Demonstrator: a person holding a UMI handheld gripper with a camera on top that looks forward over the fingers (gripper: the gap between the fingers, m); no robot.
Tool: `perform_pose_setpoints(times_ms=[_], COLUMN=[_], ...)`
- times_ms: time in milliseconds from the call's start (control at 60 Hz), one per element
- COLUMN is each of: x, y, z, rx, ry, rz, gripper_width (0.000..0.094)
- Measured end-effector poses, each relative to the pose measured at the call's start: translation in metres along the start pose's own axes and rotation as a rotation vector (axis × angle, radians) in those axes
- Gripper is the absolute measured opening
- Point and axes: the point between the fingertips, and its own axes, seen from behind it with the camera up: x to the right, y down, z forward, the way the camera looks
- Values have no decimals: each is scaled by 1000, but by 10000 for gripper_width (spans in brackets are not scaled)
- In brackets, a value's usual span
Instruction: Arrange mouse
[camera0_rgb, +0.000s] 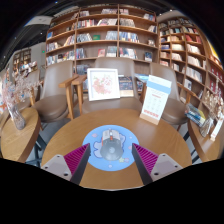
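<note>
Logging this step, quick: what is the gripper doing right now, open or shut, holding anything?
Gripper: open, holding nothing; the mouse rests on its blue mouse pad between the fingers with gaps at both sides.

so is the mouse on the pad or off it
On it. The grey mouse sits at the middle of the round blue mouse pad on the wooden table, between the open gripper fingers, untouched.

A round wooden table (95, 126) stands in a library-like room, with wooden chairs (52, 98) drawn up around it. Tall wooden bookshelves (100, 30) filled with books and magazines line the far walls, evenly lit from above.
</note>
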Motion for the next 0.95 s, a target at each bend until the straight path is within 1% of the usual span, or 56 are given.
perform_pose_setpoints(times_ms=[100, 200, 250, 300, 417, 483, 567, 683, 800, 883, 950], x=[9, 29, 30, 26, 17, 15, 13, 23, 33, 40, 43], y=[-2, 7, 14, 25, 55, 71, 86, 94, 99, 99, 99], z=[-69, -140, -175, -205, -264, -290, -315, -337, -346, -352, -352], rx=[49, 95, 121, 134, 131, 126, 136, 139, 153, 168, 171], ry=[24, 89, 100, 81, 17, -4, -17, -11, 2, 39, 36], rz=[-24, -72, -79, -75, -49, -33, -13, -12, -5, -21, -17], gripper_width=[850, 855, 852, 851, 852, 851, 851, 853, 855, 855, 854])
